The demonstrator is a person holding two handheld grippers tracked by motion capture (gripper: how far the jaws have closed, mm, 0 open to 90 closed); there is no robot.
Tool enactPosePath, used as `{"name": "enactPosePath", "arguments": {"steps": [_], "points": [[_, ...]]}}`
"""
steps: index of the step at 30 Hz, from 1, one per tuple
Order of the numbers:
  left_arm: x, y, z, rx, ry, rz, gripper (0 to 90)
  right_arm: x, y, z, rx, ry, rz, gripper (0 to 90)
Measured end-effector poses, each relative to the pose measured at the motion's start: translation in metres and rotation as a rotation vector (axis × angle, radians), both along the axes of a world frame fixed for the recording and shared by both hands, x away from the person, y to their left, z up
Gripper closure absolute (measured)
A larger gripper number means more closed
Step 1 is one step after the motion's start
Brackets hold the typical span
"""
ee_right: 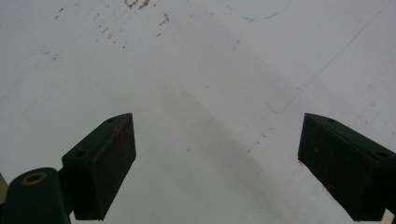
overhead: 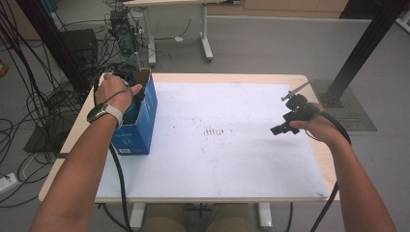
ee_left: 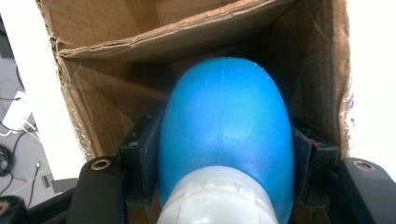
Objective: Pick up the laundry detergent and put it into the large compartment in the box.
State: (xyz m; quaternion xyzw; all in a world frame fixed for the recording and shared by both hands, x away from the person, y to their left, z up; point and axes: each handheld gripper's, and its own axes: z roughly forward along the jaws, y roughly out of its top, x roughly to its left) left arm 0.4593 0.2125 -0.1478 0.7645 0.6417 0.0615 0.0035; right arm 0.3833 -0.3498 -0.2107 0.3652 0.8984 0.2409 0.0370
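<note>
One smooth blue bottle (ee_left: 226,135) with white cap sits clamped in my left gripper (ee_left: 226,186) inside the cardboard box (ee_left: 116,37); my right gripper (ee_right: 217,163) gapes wide, empty.

One blue bottle (ee_left: 226,135), one cardboard box (overhead: 143,113), two grippers, one table (overhead: 232,154)

I see a glossy smooth blue plastic bottle (ee_left: 226,135) with a white ribbed cap (ee_left: 217,198), inside a rough, matt cardboard box (ee_left: 116,42).
</note>
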Motion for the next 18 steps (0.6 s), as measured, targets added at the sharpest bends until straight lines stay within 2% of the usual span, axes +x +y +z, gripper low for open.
{"name": "enactPosePath", "arguments": {"steps": [18], "points": [[0.0008,0.0002,-0.0001,-0.002,0.002,-0.001,37.4,-0.0026,-0.0018,0.0009,-0.005,0.002,-0.008,11.3]]}}
